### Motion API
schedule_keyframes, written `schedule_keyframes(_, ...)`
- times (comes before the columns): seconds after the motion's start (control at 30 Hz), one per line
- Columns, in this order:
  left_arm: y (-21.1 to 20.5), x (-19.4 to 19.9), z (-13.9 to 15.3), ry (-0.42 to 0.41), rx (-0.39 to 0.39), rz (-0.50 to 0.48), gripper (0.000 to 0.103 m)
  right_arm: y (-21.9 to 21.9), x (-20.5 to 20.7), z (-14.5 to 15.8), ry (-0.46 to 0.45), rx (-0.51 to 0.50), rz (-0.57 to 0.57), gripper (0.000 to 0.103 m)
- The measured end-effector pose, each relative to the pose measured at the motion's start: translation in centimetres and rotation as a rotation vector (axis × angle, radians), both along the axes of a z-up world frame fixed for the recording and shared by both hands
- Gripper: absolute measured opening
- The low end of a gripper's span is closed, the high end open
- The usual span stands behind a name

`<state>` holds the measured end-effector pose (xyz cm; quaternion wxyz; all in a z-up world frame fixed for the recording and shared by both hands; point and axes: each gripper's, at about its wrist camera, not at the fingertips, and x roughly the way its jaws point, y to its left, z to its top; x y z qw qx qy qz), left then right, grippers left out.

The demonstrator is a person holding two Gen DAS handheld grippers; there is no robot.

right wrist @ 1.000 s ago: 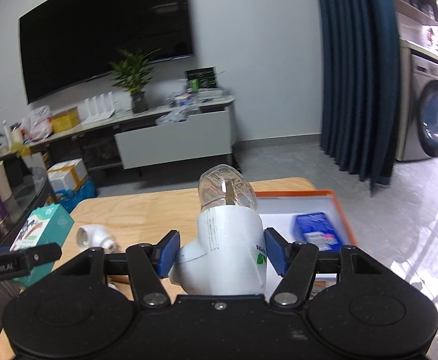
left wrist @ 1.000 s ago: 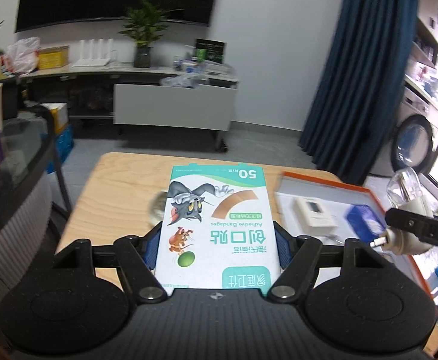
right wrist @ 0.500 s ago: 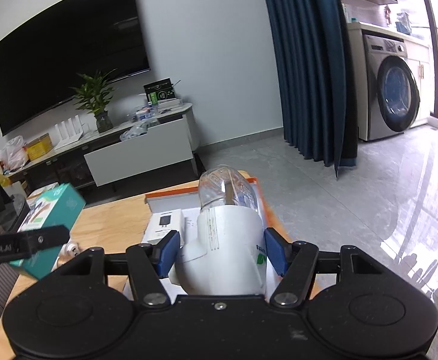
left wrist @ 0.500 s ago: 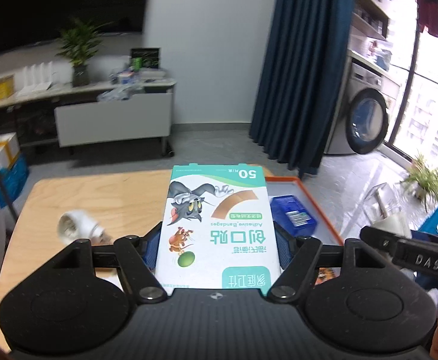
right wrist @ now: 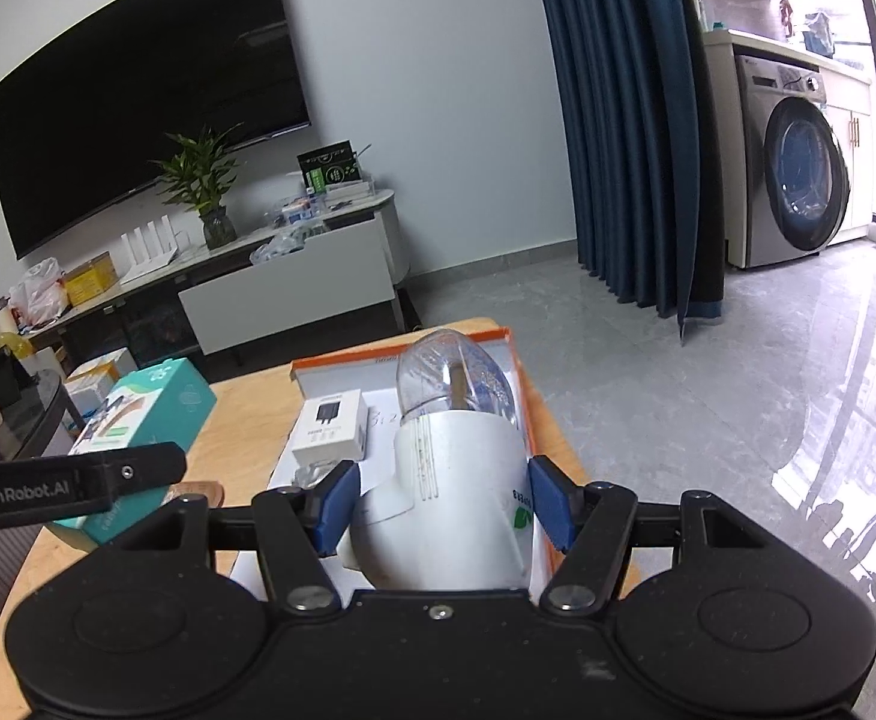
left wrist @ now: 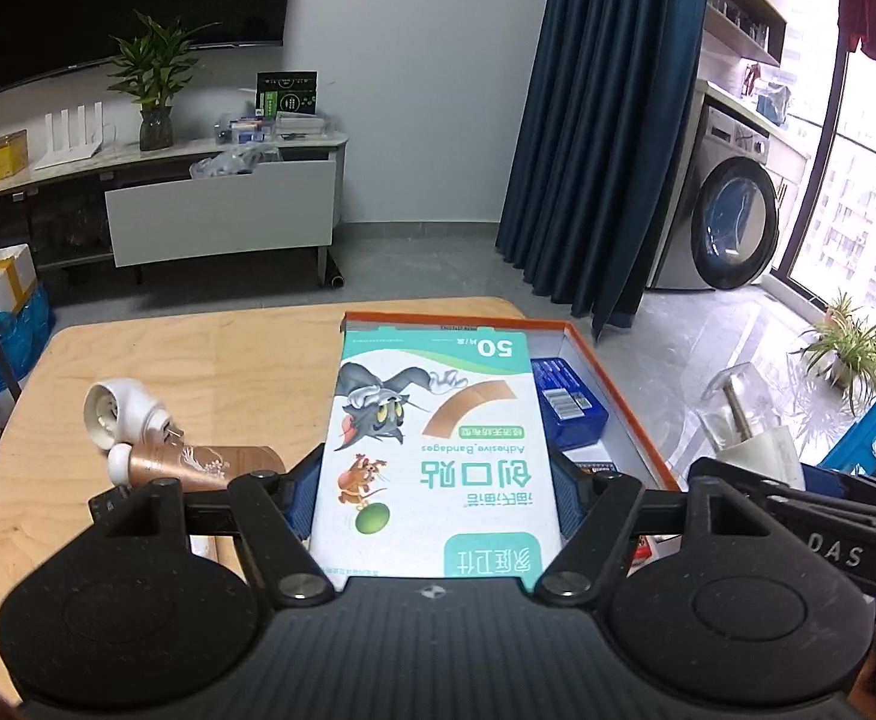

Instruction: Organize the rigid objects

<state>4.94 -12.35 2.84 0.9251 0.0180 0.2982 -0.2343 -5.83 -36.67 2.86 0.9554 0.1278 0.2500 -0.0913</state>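
1. Bandage box, teal and white with cartoon figures, sits clamped between the blue pads of the left gripper; the gripper stands about half open on the box's width, and the box is held in the air over the near left part of the orange tray.
2. White device with a clear dome is gripped the same way by the right gripper, its pads pressing both sides of the white body; it hangs over the tray's near right part, with the dome pointing away from the camera.
3. Inside the tray lie a blue box toward its right wall and a small white box printed with a charger, toward its left wall.
4. On the wooden worktop, left of the tray, rest a small white round-mouthed piece and, just beside it, a copper-coloured bottle lying on its side.
5. Beyond the tray, across the floor, stand a low TV cabinet, a potted plant, dark blue curtains and a washing machine.
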Motion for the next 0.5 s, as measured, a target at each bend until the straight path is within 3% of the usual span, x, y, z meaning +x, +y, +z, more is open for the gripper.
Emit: schedule_keyframes(0.5, -0.12, -0.62, -0.13, 0.009, 0.000, 0.004, 0.072, 0.95, -0.09, 0.16, 0.015, -0.010, 0.027, 0.074)
